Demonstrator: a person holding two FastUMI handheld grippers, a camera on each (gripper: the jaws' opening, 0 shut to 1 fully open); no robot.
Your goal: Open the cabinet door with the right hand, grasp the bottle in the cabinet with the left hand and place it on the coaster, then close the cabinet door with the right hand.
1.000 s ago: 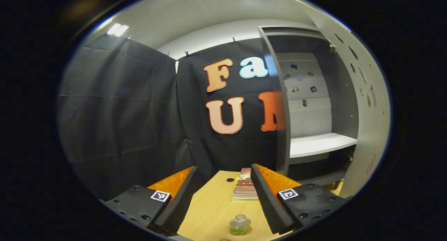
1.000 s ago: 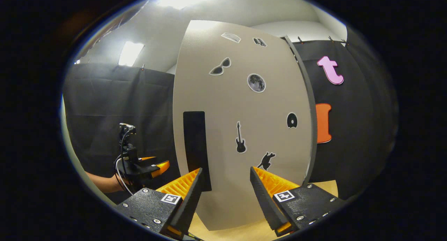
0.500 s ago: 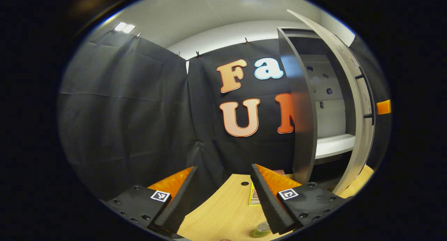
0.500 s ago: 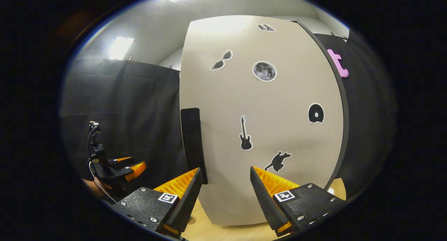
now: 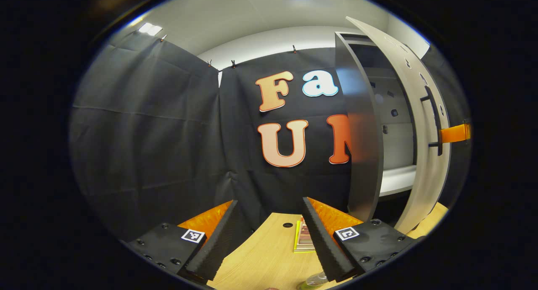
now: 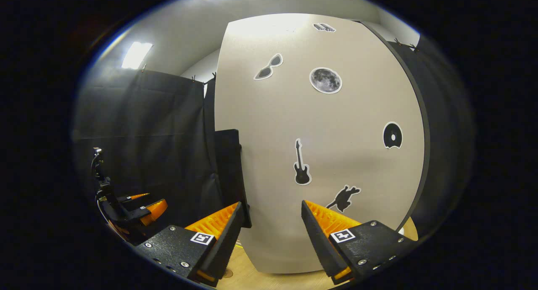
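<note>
Our right gripper (image 6: 271, 222), fingers spread and empty, faces the nearly closed cabinet door (image 6: 319, 147). We push gently beside its handle (image 6: 230, 176). Our left gripper (image 5: 269, 227) hangs spread above the table (image 5: 269, 256), bottle (image 5: 313, 280) below.

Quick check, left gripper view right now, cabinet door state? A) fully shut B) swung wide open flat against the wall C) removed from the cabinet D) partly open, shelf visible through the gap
D: the cabinet door stands at an angle off the cabinet's side panel, and the white shelf shows in the gap between them.
</note>
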